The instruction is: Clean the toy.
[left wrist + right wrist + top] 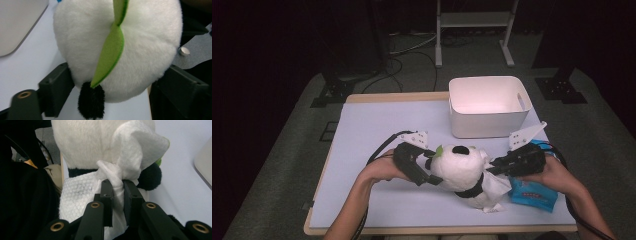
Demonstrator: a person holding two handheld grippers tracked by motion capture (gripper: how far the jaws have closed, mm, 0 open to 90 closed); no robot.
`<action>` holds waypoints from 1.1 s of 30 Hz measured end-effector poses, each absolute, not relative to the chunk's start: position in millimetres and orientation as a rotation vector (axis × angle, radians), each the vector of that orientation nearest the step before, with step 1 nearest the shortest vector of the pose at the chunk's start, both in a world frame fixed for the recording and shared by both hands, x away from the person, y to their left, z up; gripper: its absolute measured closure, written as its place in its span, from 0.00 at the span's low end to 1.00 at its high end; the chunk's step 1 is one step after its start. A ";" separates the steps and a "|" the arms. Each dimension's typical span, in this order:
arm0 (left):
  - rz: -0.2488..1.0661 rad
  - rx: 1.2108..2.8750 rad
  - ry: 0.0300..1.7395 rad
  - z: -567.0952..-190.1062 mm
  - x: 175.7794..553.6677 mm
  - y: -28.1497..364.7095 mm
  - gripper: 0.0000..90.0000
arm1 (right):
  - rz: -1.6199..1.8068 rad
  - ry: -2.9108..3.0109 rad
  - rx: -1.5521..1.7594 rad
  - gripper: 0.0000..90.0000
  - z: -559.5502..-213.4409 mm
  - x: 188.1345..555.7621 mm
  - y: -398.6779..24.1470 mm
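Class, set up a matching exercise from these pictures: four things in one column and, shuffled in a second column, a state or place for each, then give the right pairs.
Things:
1. panda
2. wipe
3. bin
4. packet

States or places:
A. pinched in the right gripper
B. blue, under the right hand
C. head between the left gripper jaws
D. white, at the table far edge

Pairs: 1-C, 2-A, 3-D, 4-B
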State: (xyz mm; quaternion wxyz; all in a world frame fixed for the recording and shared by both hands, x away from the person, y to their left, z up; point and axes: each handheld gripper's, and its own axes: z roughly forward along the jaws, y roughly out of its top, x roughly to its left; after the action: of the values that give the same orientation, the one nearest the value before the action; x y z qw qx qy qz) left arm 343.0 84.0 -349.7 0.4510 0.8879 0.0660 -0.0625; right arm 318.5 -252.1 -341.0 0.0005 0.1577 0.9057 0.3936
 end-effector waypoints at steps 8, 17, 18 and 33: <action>-0.119 2.174 0.158 -341.3 343.6 89.0 0.33 | 1.329 2.823 0.517 0.88 -339.7 321.7 -253.6; -0.058 2.171 0.170 -320.4 342.8 97.8 0.36 | 1.401 2.802 0.516 0.89 -342.5 329.2 -247.7; -0.054 2.168 0.173 -317.6 342.7 99.2 0.36 | 1.413 2.799 0.517 0.89 -343.3 330.4 -246.4; 0.009 2.184 0.224 -294.1 342.1 120.0 0.36 | 1.564 2.787 0.509 0.90 -344.7 347.6 -227.8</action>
State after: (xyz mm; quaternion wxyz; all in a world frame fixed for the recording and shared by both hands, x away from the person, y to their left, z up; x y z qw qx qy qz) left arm 342.1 120.0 -294.1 0.4555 0.8856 0.0908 0.0037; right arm 347.6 -227.8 -344.7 -0.0474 0.1571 0.8603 0.4826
